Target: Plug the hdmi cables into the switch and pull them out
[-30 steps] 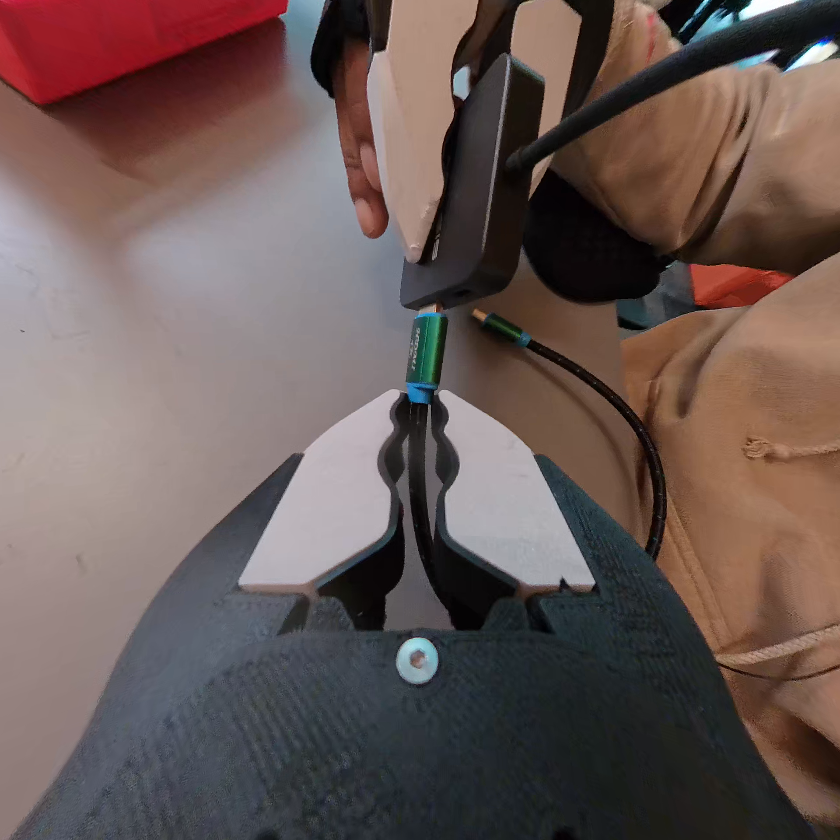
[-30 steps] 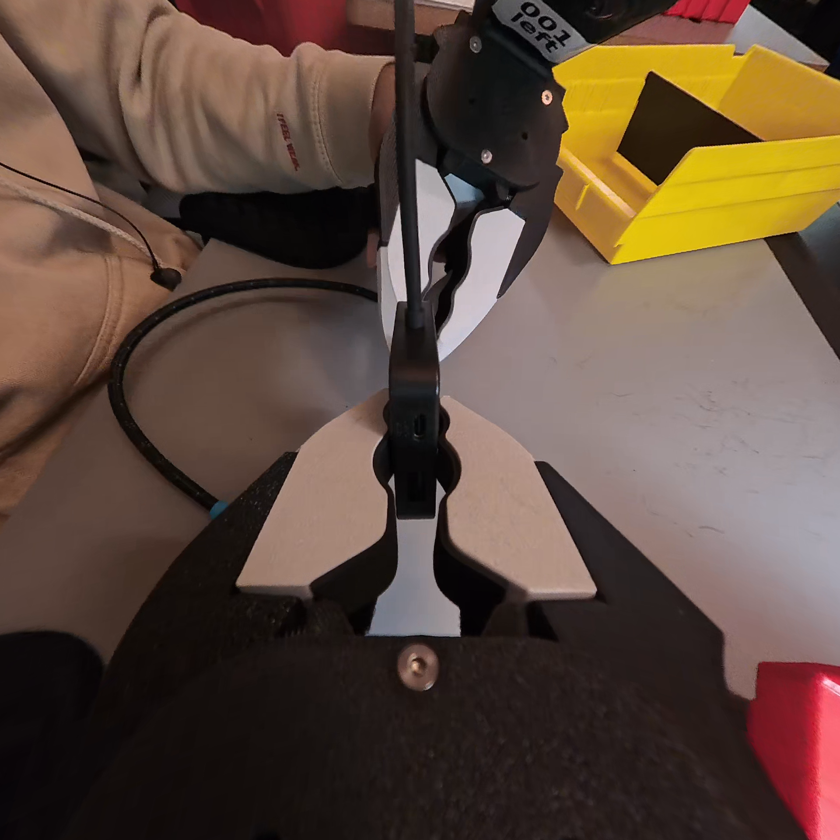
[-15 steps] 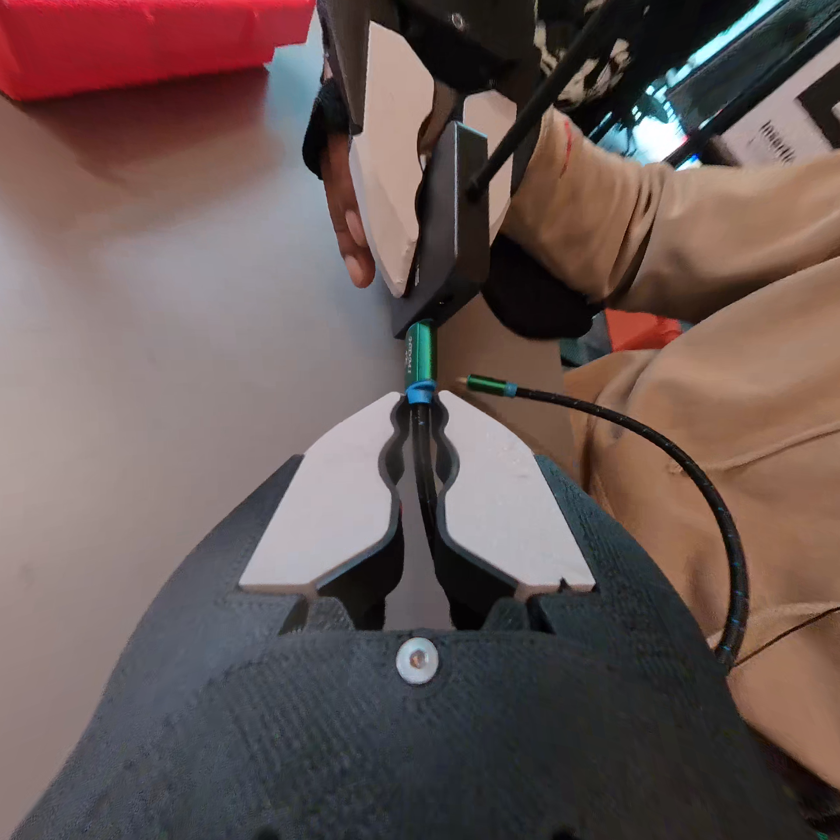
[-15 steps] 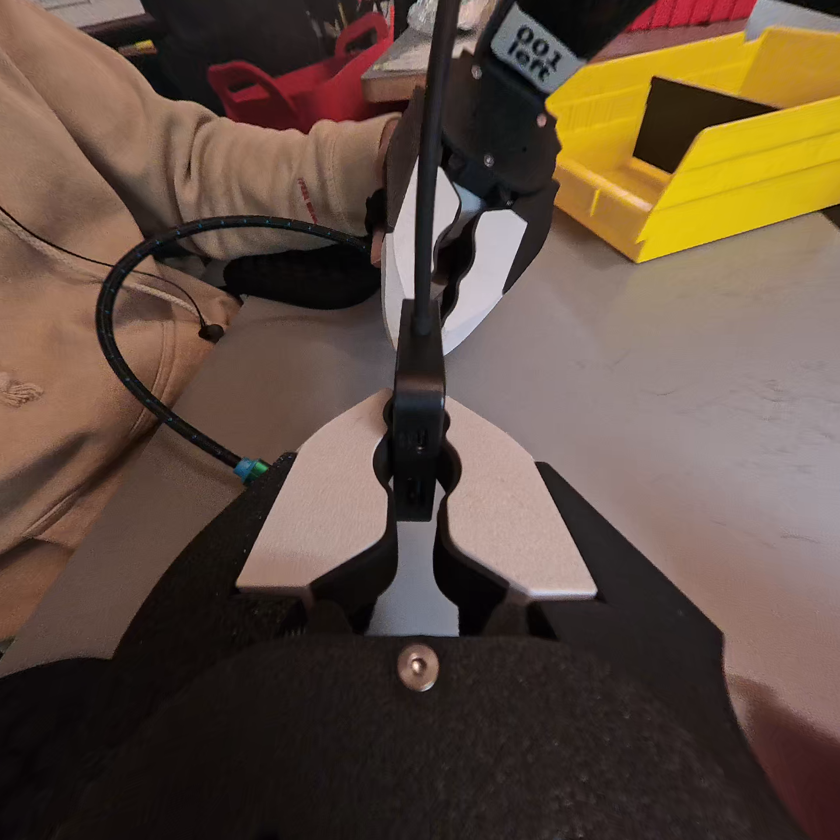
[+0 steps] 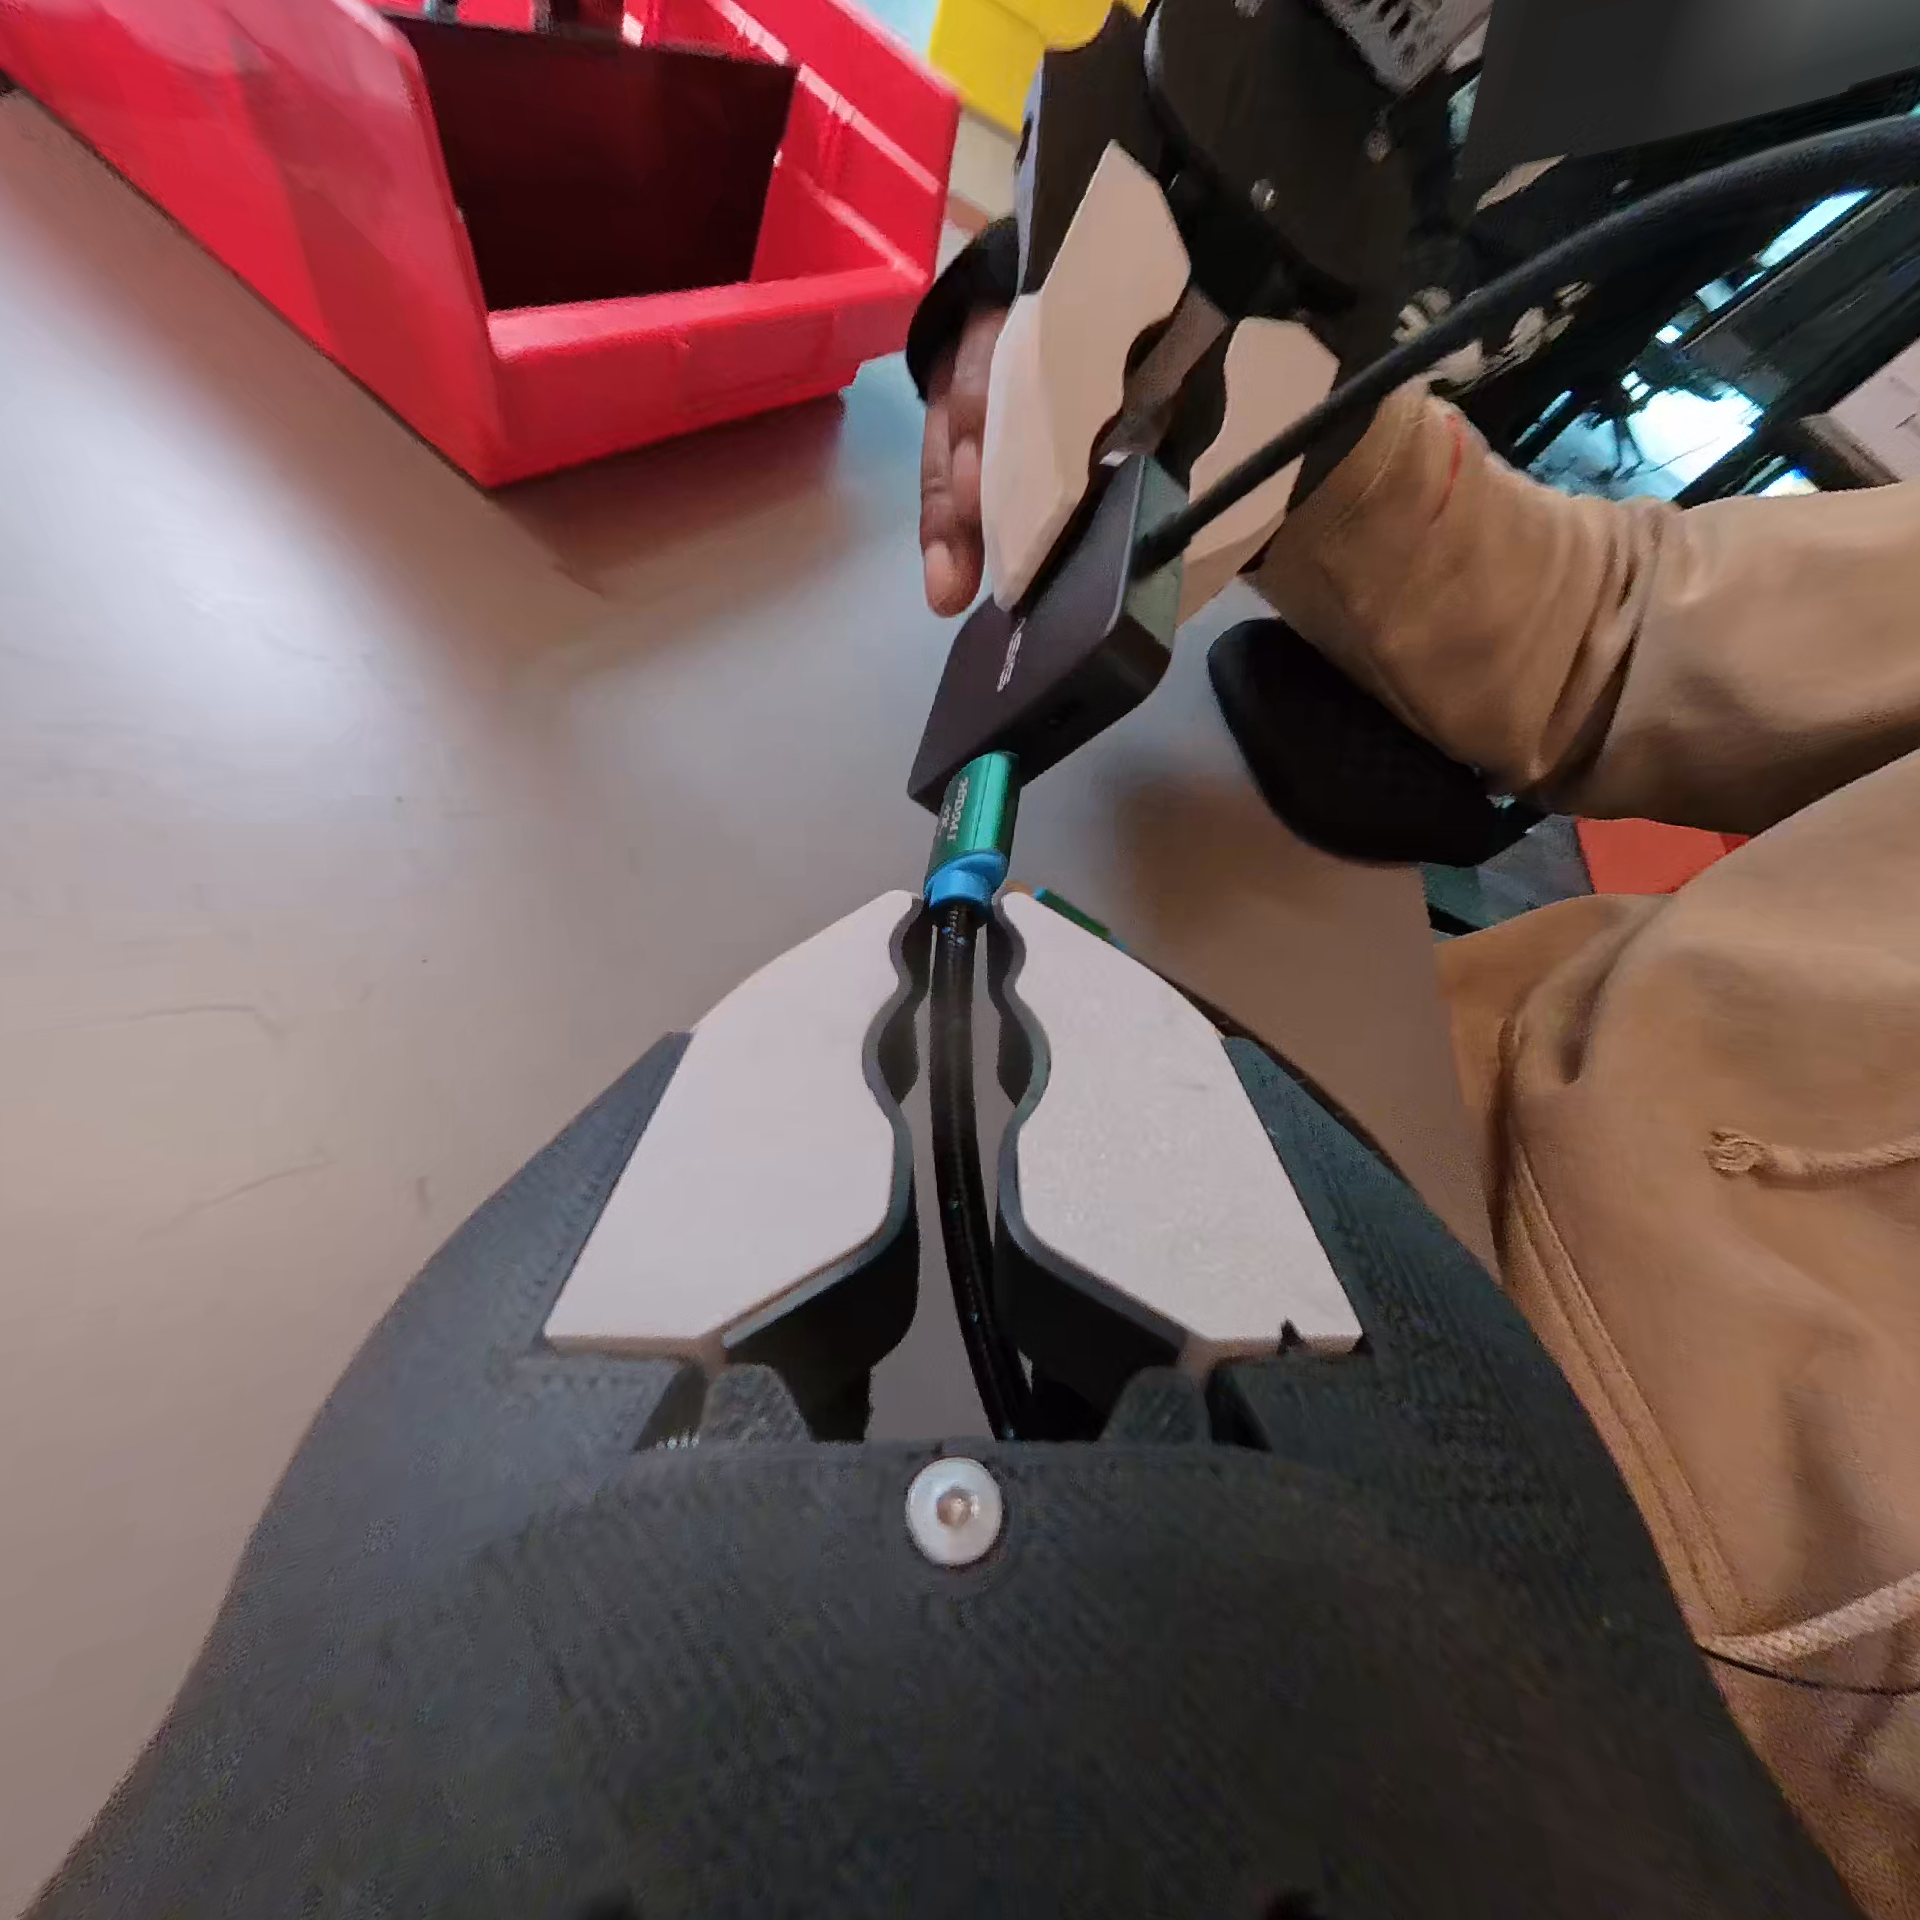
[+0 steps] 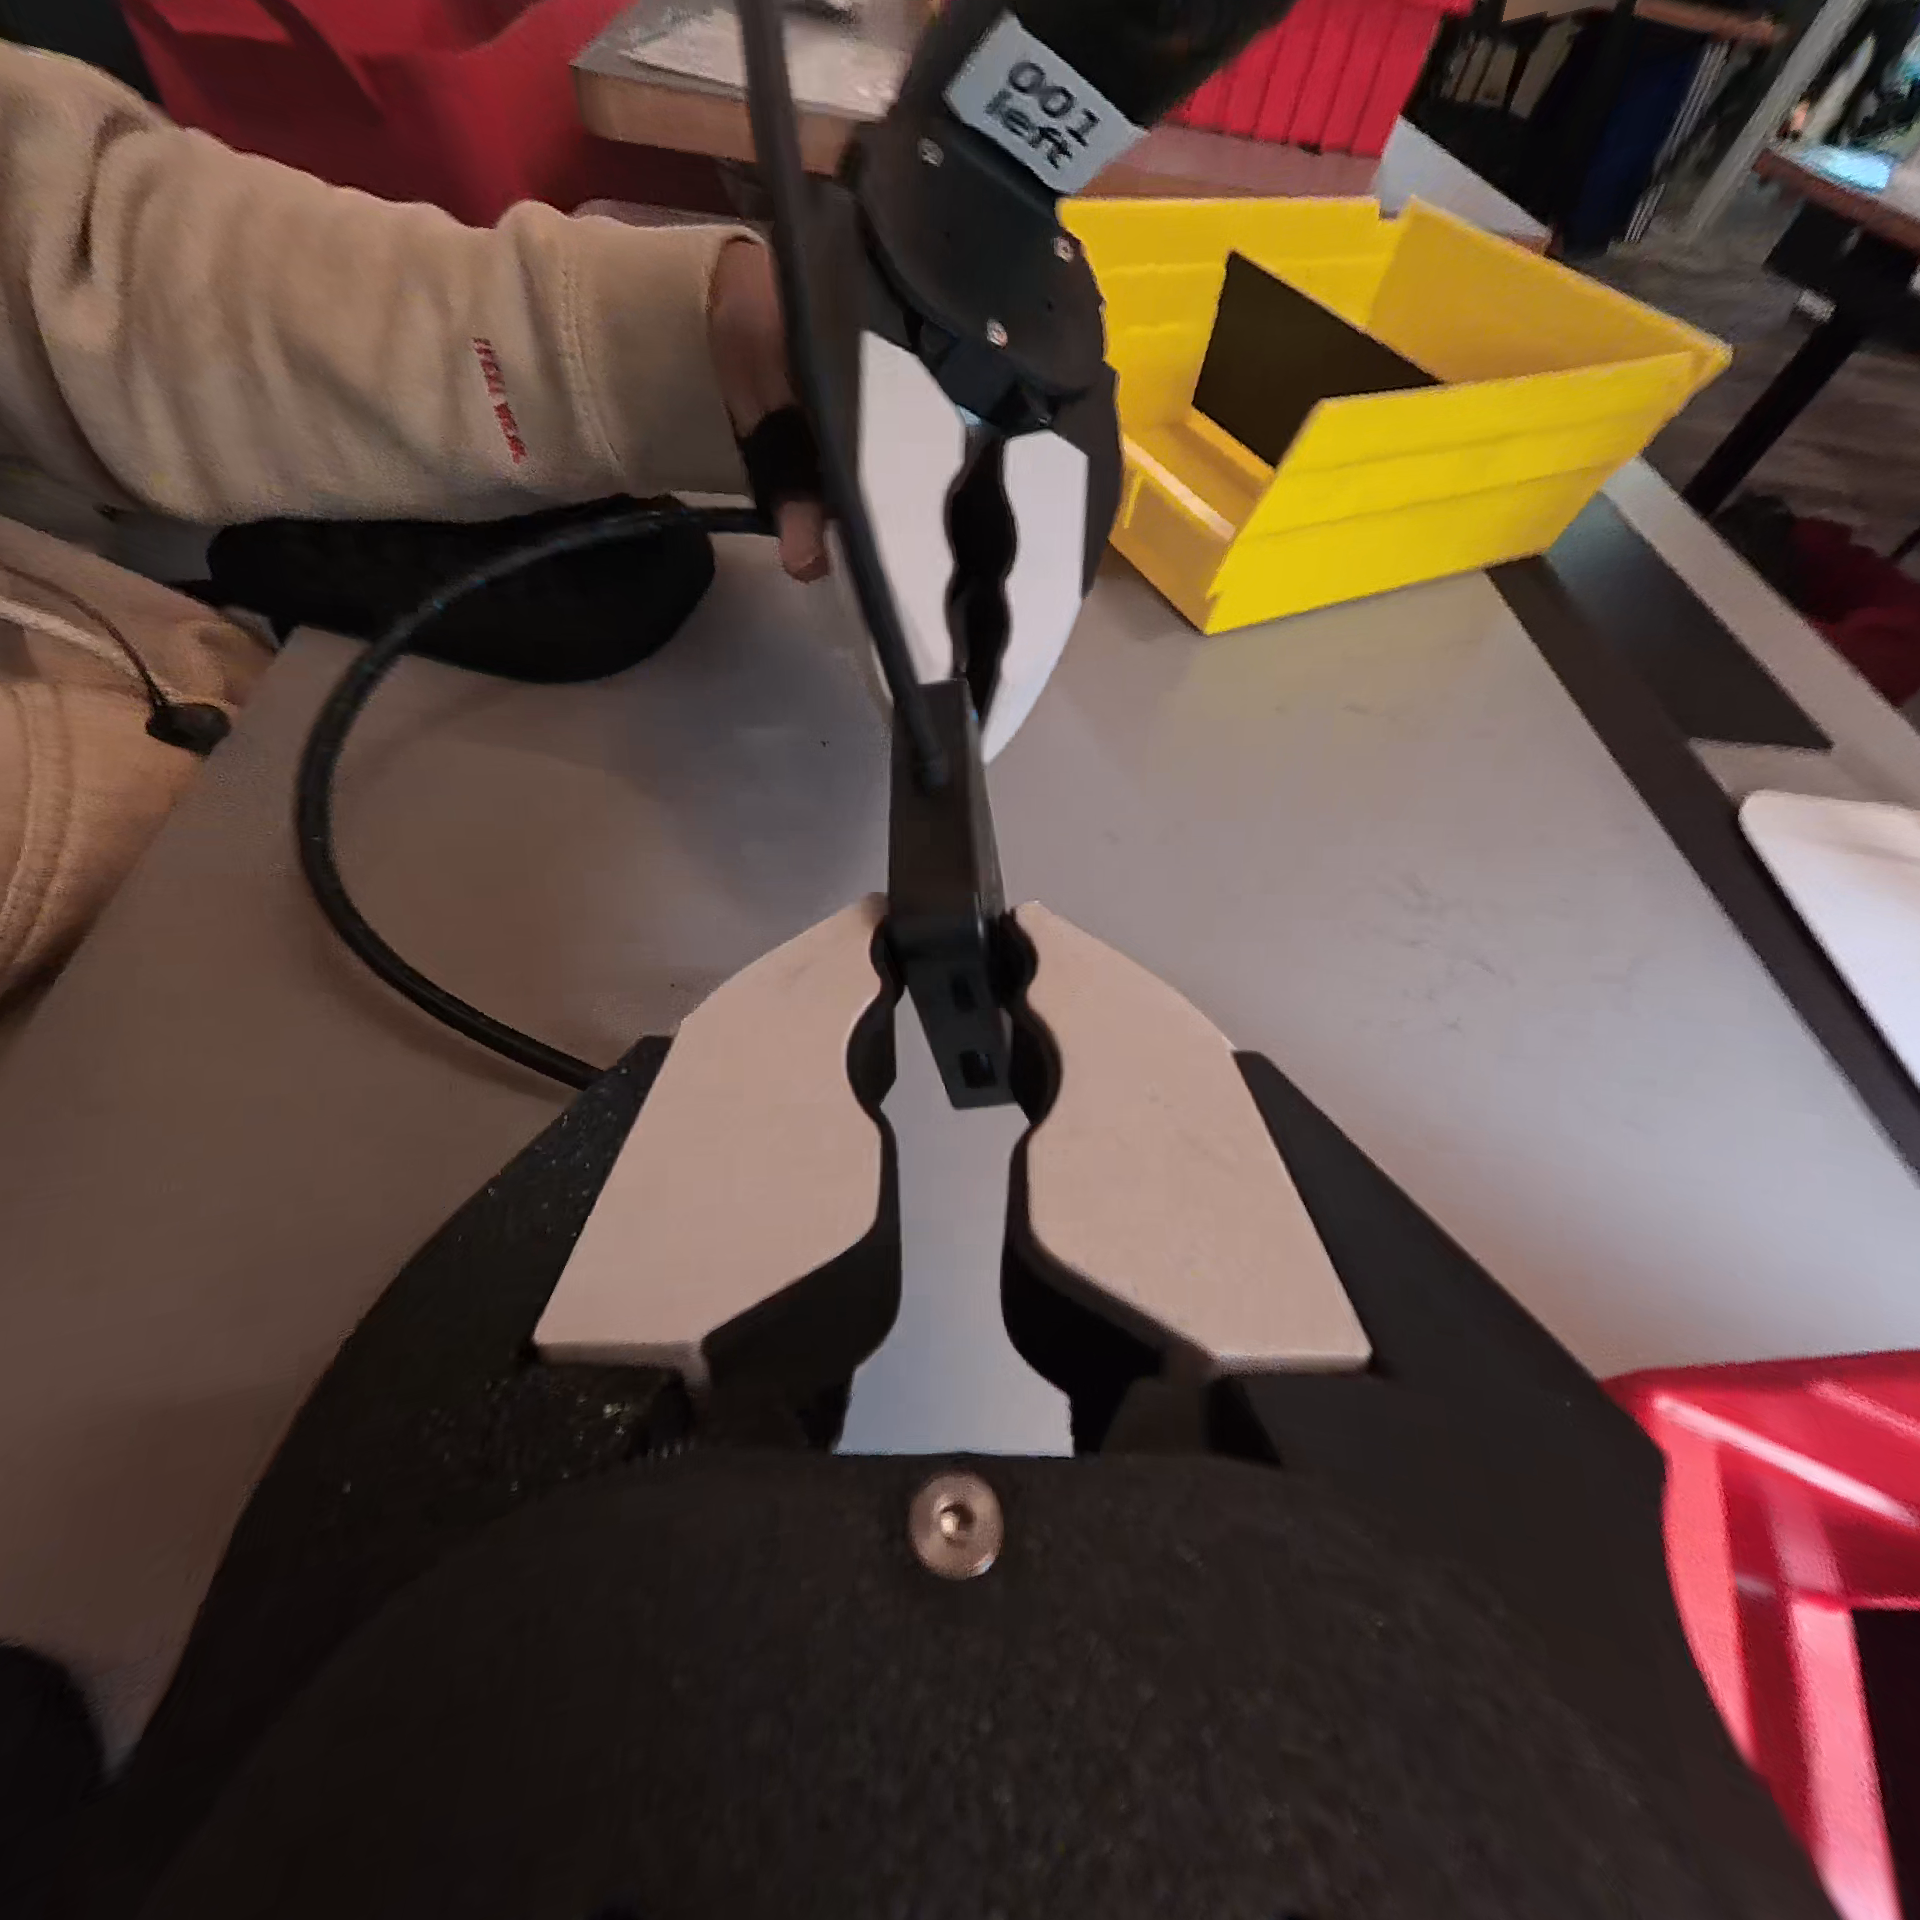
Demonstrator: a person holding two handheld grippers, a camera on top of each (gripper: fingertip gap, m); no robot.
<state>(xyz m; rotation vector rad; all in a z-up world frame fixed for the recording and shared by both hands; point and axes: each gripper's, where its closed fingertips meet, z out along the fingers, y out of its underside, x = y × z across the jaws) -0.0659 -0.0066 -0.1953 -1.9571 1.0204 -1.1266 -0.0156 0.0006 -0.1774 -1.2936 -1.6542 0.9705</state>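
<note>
In the left wrist view my left gripper (image 5: 958, 914) is shut on a black braided HDMI cable (image 5: 961, 1122), just behind its green plug (image 5: 977, 821) with a blue collar. The plug sits in a port of the black switch (image 5: 1049, 675), which the right gripper (image 5: 1112, 561) holds above the table. A second green plug (image 5: 1070, 909) peeks out behind my right fingertip. In the right wrist view my right gripper (image 6: 945, 925) is shut on the switch (image 6: 940, 862), seen edge-on, with its thin black lead (image 6: 821, 364) running up. The left gripper (image 6: 997, 707) is just beyond it.
A red bin (image 5: 665, 343) stands at the far left of the grey table (image 5: 312, 831). A yellow bin (image 6: 1382, 457) stands at the back right. A black cable loop (image 6: 332, 810) lies near a person's tan sleeve (image 6: 312, 343). A white object (image 6: 1849, 904) lies at the right edge. My hands' fingertips stand some 6 centimetres from each other.
The green plug's metal tip showed outside the switch a second ago; it has since gone fully in. Both grippers have turned together, and the switch now tilts to the right.
</note>
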